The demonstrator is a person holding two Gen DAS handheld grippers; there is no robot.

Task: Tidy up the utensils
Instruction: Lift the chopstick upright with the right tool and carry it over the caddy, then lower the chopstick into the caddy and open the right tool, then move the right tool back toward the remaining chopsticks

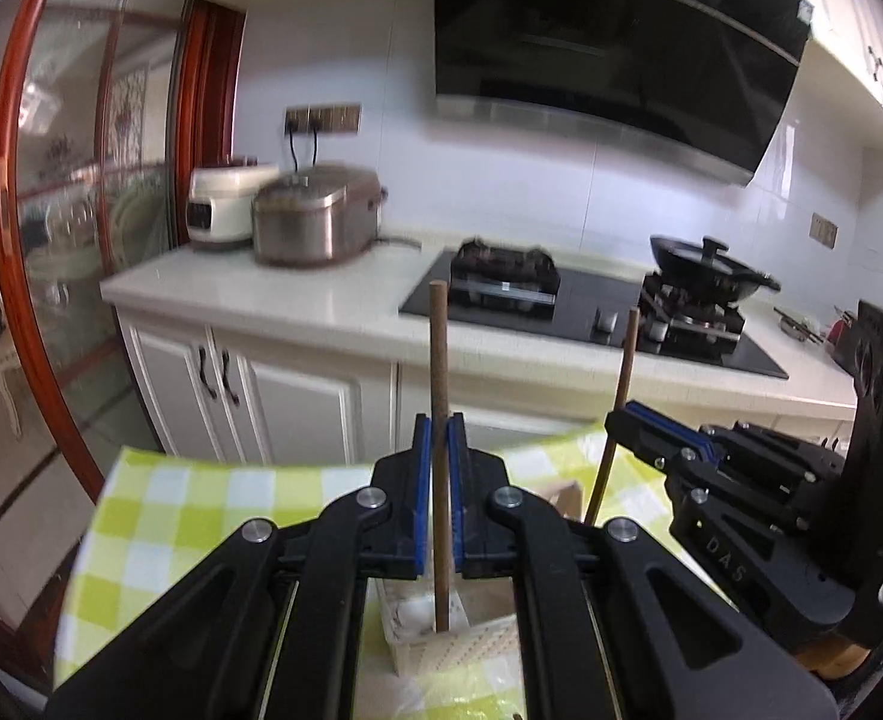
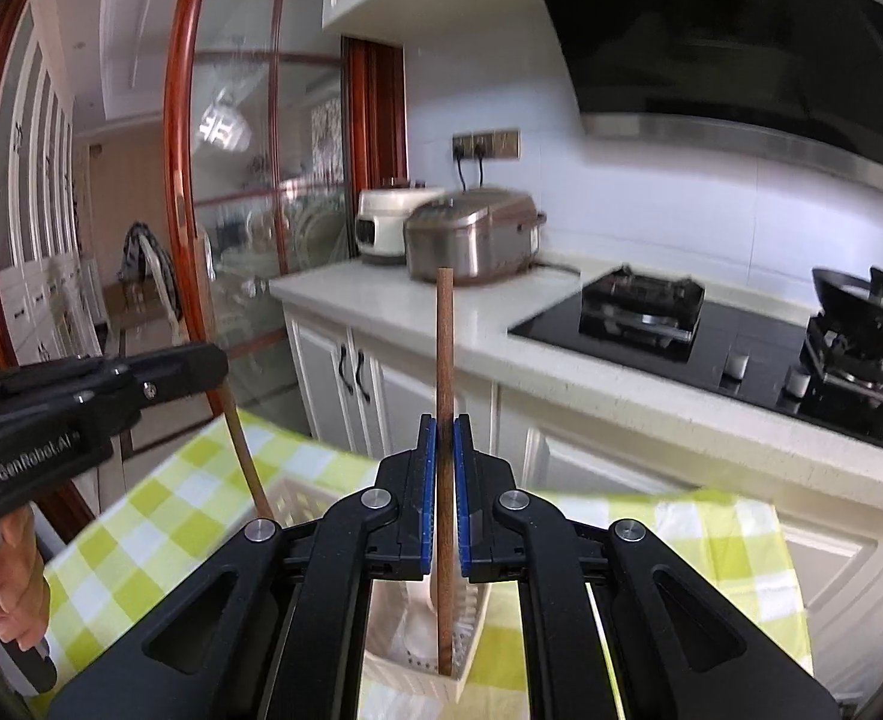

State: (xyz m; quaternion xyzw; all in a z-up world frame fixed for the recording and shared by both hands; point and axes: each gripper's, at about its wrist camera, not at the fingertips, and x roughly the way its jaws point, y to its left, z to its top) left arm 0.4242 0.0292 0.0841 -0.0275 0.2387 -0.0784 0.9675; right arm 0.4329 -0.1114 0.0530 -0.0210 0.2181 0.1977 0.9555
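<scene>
Showing 2 wooden chopsticks being carried to a white perforated basket [image 2: 417, 669] on a table covered by a green-and-white checked cloth [image 1: 159, 516]. The left hand-held gripper [image 1: 440, 498] has its blue pads closed tight on the left chopstick [image 1: 438, 360], which stands nearly upright; its lower end hangs over or just inside the basket, and whether it touches the bottom cannot be told. The right hand-held gripper [image 2: 445, 498] is likewise clamped on the right chopstick [image 2: 444, 360], upright, with its lower tip inside the basket next to a pale rounded item, possibly a spoon.

Step in hand, as a judgement: the placing stage, both sticks held above 1 shared container. The next move appears to call for lowering each stick until its tip rests in the basket, then parting the pads without tipping the light basket or letting the sticks topple outward.

Pose: both tools point forward and somewhat downward, side by side, near each other but apart. In the right wrist view, a hand [image 2: 18, 594] grips the handle of the left tool at the lower left.

Background: a kitchen counter [image 1: 297, 300] with 2 rice cookers, a black hob and a lidded wok [image 1: 714, 270], well apart from the work.
</scene>
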